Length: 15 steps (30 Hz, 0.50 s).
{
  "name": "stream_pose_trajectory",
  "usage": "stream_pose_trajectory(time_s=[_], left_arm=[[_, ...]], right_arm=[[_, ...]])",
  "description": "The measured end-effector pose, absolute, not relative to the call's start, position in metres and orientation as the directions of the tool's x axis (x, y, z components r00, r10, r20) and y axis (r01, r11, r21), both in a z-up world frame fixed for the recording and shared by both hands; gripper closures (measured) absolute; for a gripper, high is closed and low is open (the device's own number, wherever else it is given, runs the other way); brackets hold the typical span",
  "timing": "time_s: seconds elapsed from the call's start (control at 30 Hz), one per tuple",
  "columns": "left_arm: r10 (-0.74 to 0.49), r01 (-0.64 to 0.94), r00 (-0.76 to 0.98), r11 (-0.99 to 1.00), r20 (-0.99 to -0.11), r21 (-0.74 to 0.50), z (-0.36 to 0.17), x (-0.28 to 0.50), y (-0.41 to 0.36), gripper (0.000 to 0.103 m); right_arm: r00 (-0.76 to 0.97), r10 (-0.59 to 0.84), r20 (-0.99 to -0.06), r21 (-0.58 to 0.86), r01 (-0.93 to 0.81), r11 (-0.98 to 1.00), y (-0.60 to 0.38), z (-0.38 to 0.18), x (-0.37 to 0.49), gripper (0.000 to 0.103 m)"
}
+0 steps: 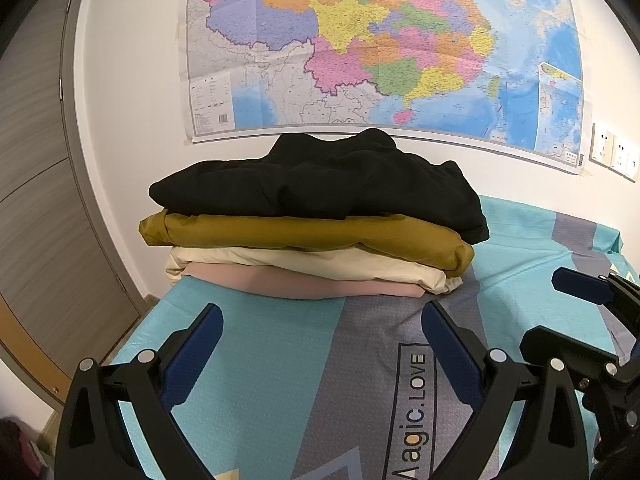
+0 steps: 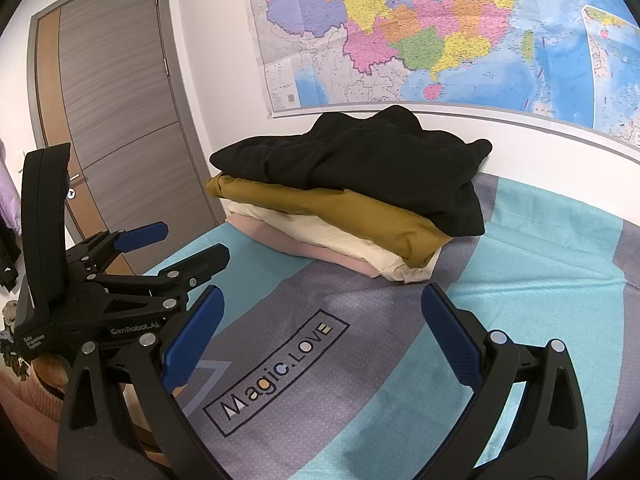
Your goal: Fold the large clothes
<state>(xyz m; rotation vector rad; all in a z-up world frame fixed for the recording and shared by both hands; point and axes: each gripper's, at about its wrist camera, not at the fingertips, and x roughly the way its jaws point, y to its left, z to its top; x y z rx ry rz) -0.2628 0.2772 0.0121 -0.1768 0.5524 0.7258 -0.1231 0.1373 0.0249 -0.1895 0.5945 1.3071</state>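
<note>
Clothes (image 1: 316, 216) are being shown stacked in the left wrist view, at the far end of the bed (image 1: 280, 360), just below the map (image 1: 380, 44) on the wall. Four folded pieces are being counted in the pile: a black top (image 1: 320, 180) is lying uppermost, a mustard piece (image 1: 312, 234) is being pressed under it, a cream piece (image 1: 320, 264) is lying below that, and a pink piece (image 1: 312, 284) is resting on the sheet. The left gripper (image 1: 322, 328) is being held low over the sheet, near the pile but apart from it; its fingers (image 1: 200, 344) are being kept wide, and nothing is being held between them. The right gripper (image 1: 576, 312) is being seen at the right edge, its blue pads apart and empty. A door (image 1: 40, 200) is being shown on the left.

Seen from the right wrist view, the same pile (image 2: 352, 200) is being shown ahead and slightly left, against the wall under the map (image 2: 440, 28). The right gripper (image 2: 322, 312) is being held above the printed "Magic.LOVE" label (image 2: 276, 372) on the sheet, its fingers (image 2: 452, 340) spread wide with nothing between them. The left gripper (image 2: 176, 244) is being seen at the left, its pads also parted and empty, in front of the door (image 2: 120, 120). A pink sleeve (image 2: 28, 400) is being glimpsed at the lower left edge.
</note>
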Motion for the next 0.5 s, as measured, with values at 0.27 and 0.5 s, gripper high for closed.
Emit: stream_pose_trajectory(time_s=[0.27,0.5], left_arm=[[0.582,-0.672,0.612,0.739,-0.536,0.035,0.0119,-0.2628,0.2762,0.007],[0.58,-0.671,0.613,0.741,-0.536,0.034,0.0118,-0.2624,0.2767,0.007]], right_arm=[[0.138,0.848,-0.512,0.194,-0.943,0.27,0.1373,0.0249,-0.1244,0.006],[0.138,0.85,-0.509,0.199,-0.942,0.272,0.1367,0.0251,-0.123,0.006]])
